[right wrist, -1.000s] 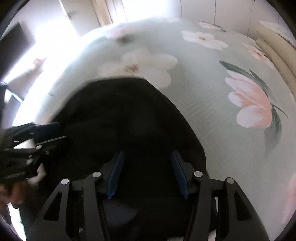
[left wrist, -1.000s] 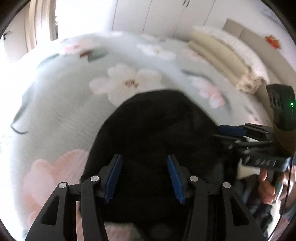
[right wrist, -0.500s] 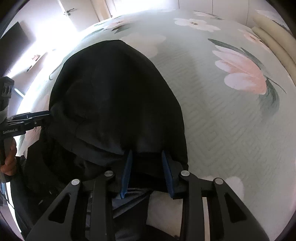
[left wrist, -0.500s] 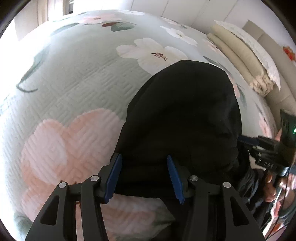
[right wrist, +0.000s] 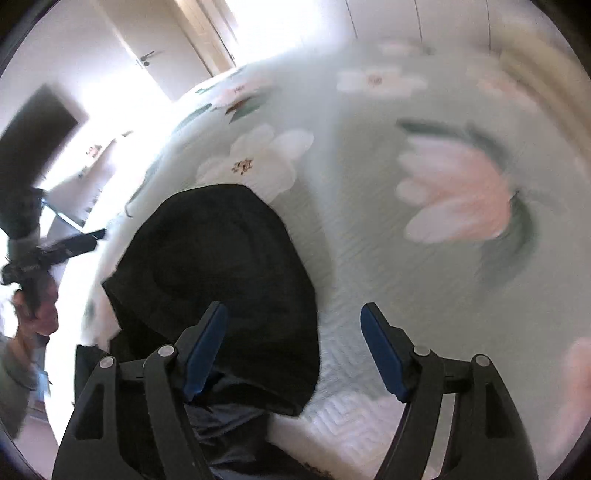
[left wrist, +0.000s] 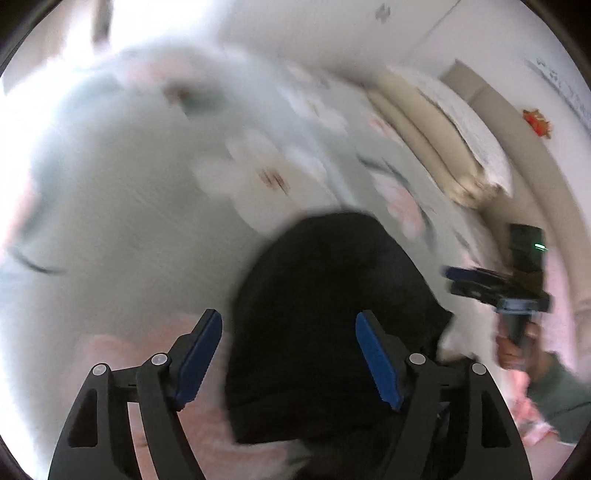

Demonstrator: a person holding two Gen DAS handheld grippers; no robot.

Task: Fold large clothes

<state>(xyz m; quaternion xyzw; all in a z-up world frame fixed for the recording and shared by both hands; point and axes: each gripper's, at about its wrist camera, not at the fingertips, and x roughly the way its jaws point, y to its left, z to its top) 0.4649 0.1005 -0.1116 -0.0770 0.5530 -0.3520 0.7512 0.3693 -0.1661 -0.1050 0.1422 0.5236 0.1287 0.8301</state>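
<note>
A black garment (left wrist: 325, 317) lies folded in a rounded heap on the floral bedspread (left wrist: 129, 240); it also shows in the right wrist view (right wrist: 221, 266). My left gripper (left wrist: 290, 360) is open and empty, raised above the garment's near edge. My right gripper (right wrist: 293, 354) is open and empty, over the garment's right edge and the bedspread (right wrist: 424, 258). Each gripper shows in the other's view, the right one (left wrist: 476, 282) beyond the garment's right side, the left one (right wrist: 70, 245) off its left side. Both views are motion-blurred.
Beige pillows and a folded blanket (left wrist: 443, 129) lie at the head of the bed on the right. White wardrobe doors (right wrist: 388, 22) stand behind the bed. A door (right wrist: 147, 59) and a dark screen (right wrist: 33, 136) are at the left.
Both grippers have opened wide, let go of the black garment and pulled back and up from it. The garment now rests on the bed.
</note>
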